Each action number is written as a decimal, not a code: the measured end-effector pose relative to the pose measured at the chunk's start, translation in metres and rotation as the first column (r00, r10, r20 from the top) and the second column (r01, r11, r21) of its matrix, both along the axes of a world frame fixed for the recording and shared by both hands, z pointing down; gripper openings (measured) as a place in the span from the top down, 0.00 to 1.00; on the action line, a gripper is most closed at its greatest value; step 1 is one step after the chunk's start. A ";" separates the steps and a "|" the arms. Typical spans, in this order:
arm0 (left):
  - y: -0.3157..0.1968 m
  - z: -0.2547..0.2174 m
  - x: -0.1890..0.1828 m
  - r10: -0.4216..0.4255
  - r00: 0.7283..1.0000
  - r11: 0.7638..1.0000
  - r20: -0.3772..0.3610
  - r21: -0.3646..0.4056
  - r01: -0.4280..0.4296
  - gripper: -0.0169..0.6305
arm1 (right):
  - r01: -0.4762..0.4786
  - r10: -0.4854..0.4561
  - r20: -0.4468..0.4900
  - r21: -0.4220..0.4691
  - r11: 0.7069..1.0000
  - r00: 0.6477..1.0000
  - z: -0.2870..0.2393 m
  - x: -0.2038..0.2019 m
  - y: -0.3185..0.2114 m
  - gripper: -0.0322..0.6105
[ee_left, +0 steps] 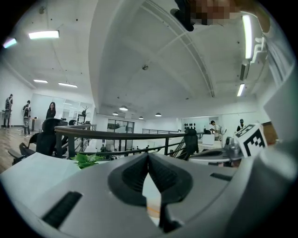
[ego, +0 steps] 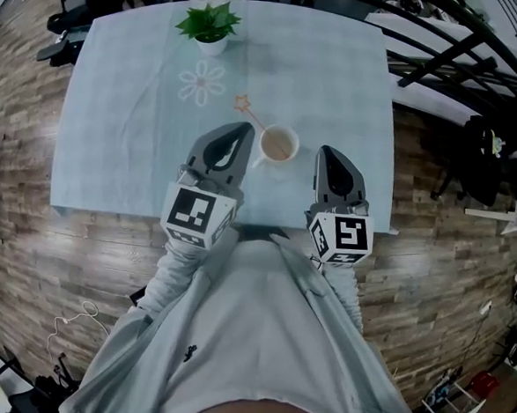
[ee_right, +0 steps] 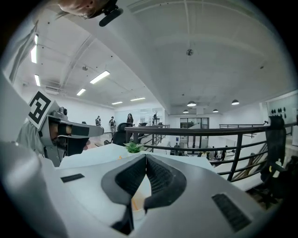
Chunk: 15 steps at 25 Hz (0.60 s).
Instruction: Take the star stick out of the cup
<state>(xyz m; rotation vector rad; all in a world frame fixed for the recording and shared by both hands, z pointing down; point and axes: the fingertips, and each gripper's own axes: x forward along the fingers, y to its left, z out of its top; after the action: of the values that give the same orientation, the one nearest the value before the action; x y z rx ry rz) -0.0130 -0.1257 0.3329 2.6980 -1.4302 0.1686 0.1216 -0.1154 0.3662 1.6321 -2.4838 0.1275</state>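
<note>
A white cup [ego: 278, 144] stands on the pale blue table [ego: 121, 147] near its front edge. The star stick [ego: 250, 114] leans out of the cup toward the far left, its pale star [ego: 242, 102] resting over the cloth. My left gripper [ego: 245, 127] lies just left of the cup, jaws shut and empty, tips beside the stick. My right gripper [ego: 324, 150] sits just right of the cup, also shut and empty. In the left gripper view the left gripper [ee_left: 148, 155] has its jaws meeting at the tip. The right gripper view shows the right gripper [ee_right: 145, 156] closed the same way.
A small potted plant [ego: 209, 26] stands at the table's far edge, with a white flower shape [ego: 201, 82] on the cloth in front of it. Black railings [ego: 463, 57] and chairs lie beyond the table's right side. Wooden floor surrounds the table.
</note>
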 end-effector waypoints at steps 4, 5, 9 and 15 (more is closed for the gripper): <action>-0.021 0.000 0.007 -0.029 1.000 0.999 0.004 -0.013 0.029 0.94 | 0.049 -0.049 -0.002 -0.010 0.999 0.999 -0.002 0.005 -0.024 0.93; -0.026 0.000 0.010 -0.033 0.999 0.999 0.003 -0.018 0.033 0.94 | 0.061 -0.061 -0.004 -0.018 0.998 0.998 0.000 0.005 -0.028 0.93; -0.036 0.005 0.011 -0.043 0.999 0.998 0.007 -0.047 0.044 0.94 | 0.091 -0.091 0.004 -0.043 0.995 0.996 0.005 0.002 -0.043 0.93; -0.041 0.013 0.006 -0.036 0.999 0.997 0.013 -0.073 0.037 0.94 | 0.089 -0.088 0.011 -0.059 0.994 0.996 0.011 -0.002 -0.053 0.93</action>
<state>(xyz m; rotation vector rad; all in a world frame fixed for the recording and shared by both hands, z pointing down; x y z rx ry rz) -0.0070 -0.1672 0.3458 2.6148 -1.4459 0.2299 0.1194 -0.1681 0.3768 1.4987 -2.5278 0.1957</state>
